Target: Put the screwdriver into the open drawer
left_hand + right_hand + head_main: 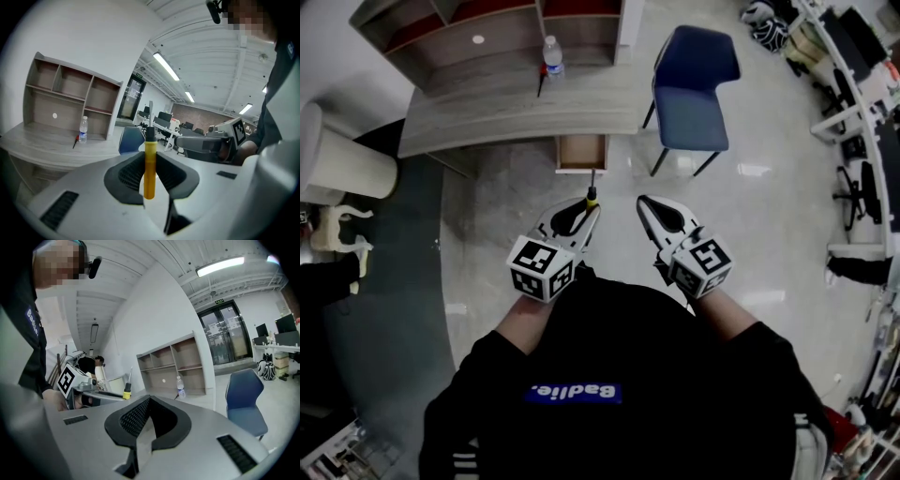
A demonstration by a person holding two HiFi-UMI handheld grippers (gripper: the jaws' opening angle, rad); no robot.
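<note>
Now, left gripper: we are clamping its jaws on the yellow handle of the screwdriver, with the shaft sticking out past the tips.
Right gripper: we are holding it beside the left one, jaws pressed together, nothing between them.
Drawer: standing open under the counter, ahead of both grippers; we are not seeing the screwdriver in it.
Bottle: standing upright on the counter.

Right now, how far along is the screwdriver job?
Done: the drawer stands open and the screwdriver is picked up. In hand: the left gripper clamps its yellow handle, short of the desk. Left: reach the drawer and drop it in. The right gripper is shut, empty.
</note>
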